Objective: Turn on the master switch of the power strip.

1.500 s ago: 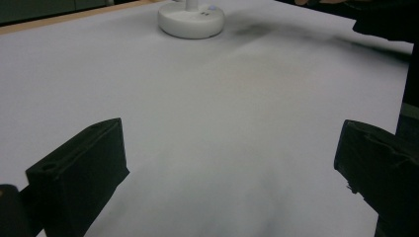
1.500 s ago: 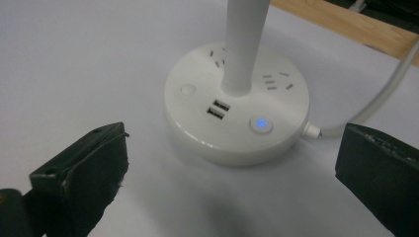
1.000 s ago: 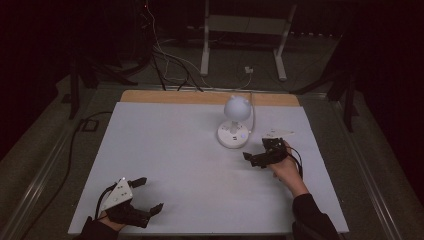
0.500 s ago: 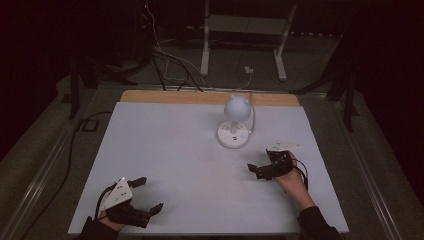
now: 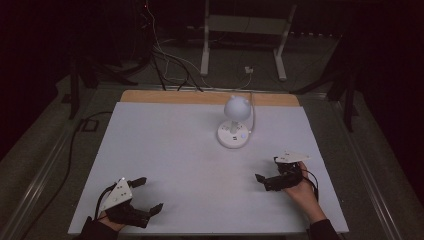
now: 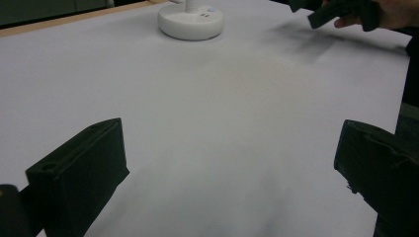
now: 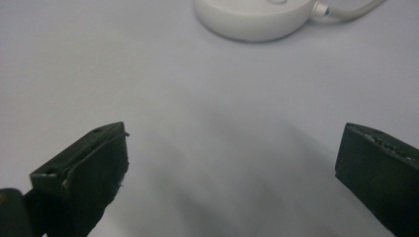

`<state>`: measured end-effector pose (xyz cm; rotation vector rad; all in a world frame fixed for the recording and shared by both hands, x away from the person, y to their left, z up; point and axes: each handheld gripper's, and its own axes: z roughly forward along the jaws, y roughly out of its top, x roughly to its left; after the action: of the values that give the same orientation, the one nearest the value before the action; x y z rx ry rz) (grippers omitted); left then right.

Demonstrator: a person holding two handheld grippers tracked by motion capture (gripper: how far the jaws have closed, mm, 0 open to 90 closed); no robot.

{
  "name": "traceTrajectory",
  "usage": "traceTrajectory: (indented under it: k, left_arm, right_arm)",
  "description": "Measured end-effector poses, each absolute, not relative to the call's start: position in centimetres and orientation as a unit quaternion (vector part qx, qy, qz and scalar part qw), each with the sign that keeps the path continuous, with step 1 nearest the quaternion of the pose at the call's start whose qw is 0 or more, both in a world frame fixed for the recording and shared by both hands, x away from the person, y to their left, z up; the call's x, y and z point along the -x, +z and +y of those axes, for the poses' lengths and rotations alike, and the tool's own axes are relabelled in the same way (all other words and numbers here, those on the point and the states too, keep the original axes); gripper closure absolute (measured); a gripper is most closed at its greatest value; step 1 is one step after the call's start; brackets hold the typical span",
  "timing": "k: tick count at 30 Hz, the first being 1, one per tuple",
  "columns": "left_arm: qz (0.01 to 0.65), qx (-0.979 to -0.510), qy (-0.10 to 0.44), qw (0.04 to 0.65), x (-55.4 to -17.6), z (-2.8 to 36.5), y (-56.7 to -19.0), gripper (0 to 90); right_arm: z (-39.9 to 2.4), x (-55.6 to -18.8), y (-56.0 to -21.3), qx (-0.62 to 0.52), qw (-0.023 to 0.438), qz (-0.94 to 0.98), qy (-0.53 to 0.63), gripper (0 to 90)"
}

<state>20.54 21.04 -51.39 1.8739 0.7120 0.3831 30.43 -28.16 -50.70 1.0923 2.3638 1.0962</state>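
A small white lamp (image 5: 234,123), round head on a disc base with a cord at its side, stands upper centre of the white tabletop (image 5: 165,150). In both gripper views its head is cut off by the top edge. The left gripper (image 5: 145,196), lower left, and the right gripper (image 5: 266,172), lower right, rest with jaws wide apart, holding nothing. Bare tabletop lies between them.
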Motion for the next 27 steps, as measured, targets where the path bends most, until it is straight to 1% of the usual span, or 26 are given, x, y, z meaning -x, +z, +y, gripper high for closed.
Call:
traceTrajectory:
  k: [2,4,5,20,27]
  left_arm:
    - [0.297,-0.784,0.160,0.522,-20.5,21.0,-51.4,0.2]
    - [0.297,-0.784,0.160,0.522,-20.5,21.0,-51.4,0.2]
    - [0.297,-0.783,0.160,0.522,-20.5,21.0,-51.4,0.2]
    - [0.295,-0.786,0.161,0.519,-20.5,21.0,-51.4,0.2]
    - [0.295,-0.786,0.161,0.519,-20.4,20.9,-51.4,0.2]
  right_arm:
    - [-28.5,-29.9,-50.7,-0.383,0.143,0.830,0.379,0.0]
    - [-28.9,-29.5,-50.8,-0.388,0.115,0.832,0.379,0.0]
    - [-29.1,-29.2,-50.8,-0.388,0.112,0.832,0.380,0.0]
    - [-31.1,-24.6,-51.3,-0.381,0.147,0.843,0.349,0.0]
    - [-32.2,-22.7,-51.6,-0.388,0.152,0.840,0.348,0.0]
